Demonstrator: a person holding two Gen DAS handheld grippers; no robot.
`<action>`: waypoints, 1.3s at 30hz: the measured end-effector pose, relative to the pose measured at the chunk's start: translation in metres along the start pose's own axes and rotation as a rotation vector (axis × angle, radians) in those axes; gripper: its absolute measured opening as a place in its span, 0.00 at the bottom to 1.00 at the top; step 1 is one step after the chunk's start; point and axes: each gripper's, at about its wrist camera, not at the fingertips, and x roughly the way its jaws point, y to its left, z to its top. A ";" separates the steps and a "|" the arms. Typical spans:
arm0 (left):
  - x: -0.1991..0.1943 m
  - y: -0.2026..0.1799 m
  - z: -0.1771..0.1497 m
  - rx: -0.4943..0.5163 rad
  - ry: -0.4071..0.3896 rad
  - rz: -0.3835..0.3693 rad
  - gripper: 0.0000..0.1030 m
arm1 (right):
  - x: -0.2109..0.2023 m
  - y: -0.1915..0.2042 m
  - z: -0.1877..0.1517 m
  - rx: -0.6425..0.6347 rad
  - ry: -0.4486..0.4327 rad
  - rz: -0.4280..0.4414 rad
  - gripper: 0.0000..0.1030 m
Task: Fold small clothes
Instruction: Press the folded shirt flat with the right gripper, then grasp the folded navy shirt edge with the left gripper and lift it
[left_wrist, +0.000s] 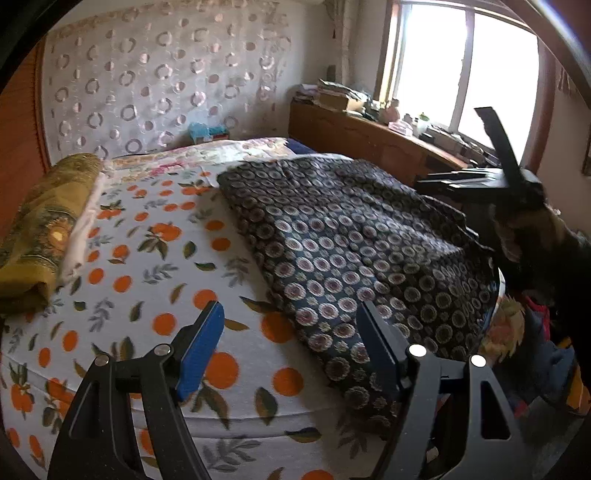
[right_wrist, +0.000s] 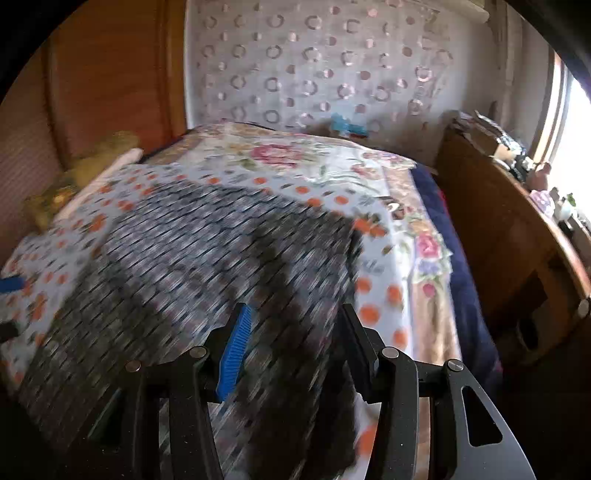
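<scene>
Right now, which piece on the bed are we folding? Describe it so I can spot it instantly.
Start at the bed with the white sheet printed with oranges. On its window side lies a dark garment, spread flat and reaching the near edge. Its small pale ring-shaped pattern on navy sets it apart from the plain olive-yellow bundle on the opposite side.

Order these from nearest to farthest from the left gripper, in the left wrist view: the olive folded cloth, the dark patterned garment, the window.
1. Dark patterned garment, beside the left gripper, right.
2. Olive folded cloth, left edge of the bed.
3. Window, far right wall.
</scene>
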 end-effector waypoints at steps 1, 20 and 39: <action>0.002 -0.001 0.000 0.001 0.006 -0.006 0.73 | -0.011 0.003 -0.009 -0.008 -0.004 0.002 0.49; 0.018 -0.016 -0.008 0.015 0.070 -0.025 0.73 | -0.062 -0.005 -0.088 0.002 0.066 0.023 0.08; 0.007 -0.025 -0.033 0.023 0.147 -0.148 0.48 | -0.066 -0.004 -0.091 0.023 0.018 -0.067 0.04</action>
